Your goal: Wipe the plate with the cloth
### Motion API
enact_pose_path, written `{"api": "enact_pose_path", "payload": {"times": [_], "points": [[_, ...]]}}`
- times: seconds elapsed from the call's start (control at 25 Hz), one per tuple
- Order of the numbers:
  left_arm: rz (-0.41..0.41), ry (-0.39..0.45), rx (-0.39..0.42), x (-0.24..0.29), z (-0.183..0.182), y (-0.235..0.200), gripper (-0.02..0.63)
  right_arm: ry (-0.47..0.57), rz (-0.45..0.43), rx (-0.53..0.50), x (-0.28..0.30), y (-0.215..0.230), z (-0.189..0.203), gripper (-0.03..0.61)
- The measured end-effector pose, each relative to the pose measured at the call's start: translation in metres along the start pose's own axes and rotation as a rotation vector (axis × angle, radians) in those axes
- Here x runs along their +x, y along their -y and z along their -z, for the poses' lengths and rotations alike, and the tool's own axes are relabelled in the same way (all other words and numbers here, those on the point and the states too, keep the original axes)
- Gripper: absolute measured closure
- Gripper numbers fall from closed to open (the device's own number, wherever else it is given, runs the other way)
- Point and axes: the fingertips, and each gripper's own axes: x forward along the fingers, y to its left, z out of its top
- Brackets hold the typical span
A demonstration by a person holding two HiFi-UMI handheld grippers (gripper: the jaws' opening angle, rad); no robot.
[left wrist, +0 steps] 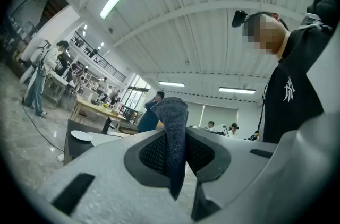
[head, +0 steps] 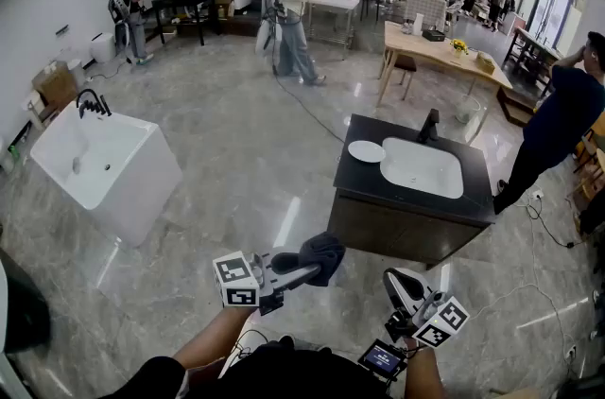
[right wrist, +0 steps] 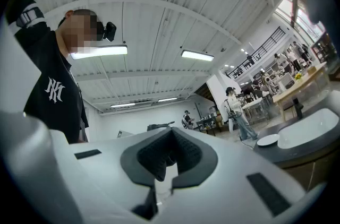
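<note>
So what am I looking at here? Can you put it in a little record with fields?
left gripper: fingers shut on a dark cloth, which sticks out past the tips
right gripper: fingers together, nothing between them
plate: white, lying on the black counter, beside the white basin
grippers and counter: both held near the person's body, well short of the counter
cloth and plate: apart, not touching
task stage: wiping not yet begun
</note>
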Motion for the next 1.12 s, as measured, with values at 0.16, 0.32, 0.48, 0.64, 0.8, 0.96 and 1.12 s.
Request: {"api": "enact_pose_path", "payload": {"times": [0.16, 0.32, 0.48, 0.64, 0.8, 0.96, 1.12], "points": [[-0.005, 0.004, 0.003, -0.004, -0.002, -0.006, 0.560, -0.003, 0.001, -0.004, 0.006, 0.001, 0.001, 0.575], [-0.009, 0.007, -0.002, -0.009, -0.004, -0.011, 0.560, 0.001, 0.010, -0.004, 0.011, 0.002, 0.002, 0.575], [-0.010, 0.014, -0.003, -0.007, -0.002, -0.021, 0.560, 0.054, 0.038, 0.022, 0.009, 0.017, -0.004, 0.574], [-0.003, 0.006, 0.001, -0.009, -0.006, -0.031, 0.560, 0.060, 0.067, 0.027, 0.017, 0.028, -0.010, 0.572], [0.006, -0.009, -0.010, -0.014, -0.001, -0.053, 0.560, 0.055, 0.113, 0.022, 0.028, 0.044, -0.003, 0.572], [0.004, -0.017, -0.030, -0.023, 0.003, -0.086, 0.560, 0.039, 0.132, 0.029, 0.046, 0.057, 0.009, 0.572], [-0.015, -0.030, -0.065, -0.028, 0.008, -0.122, 0.560, 0.001, 0.159, 0.034, 0.062, 0.078, 0.021, 0.571]]}}
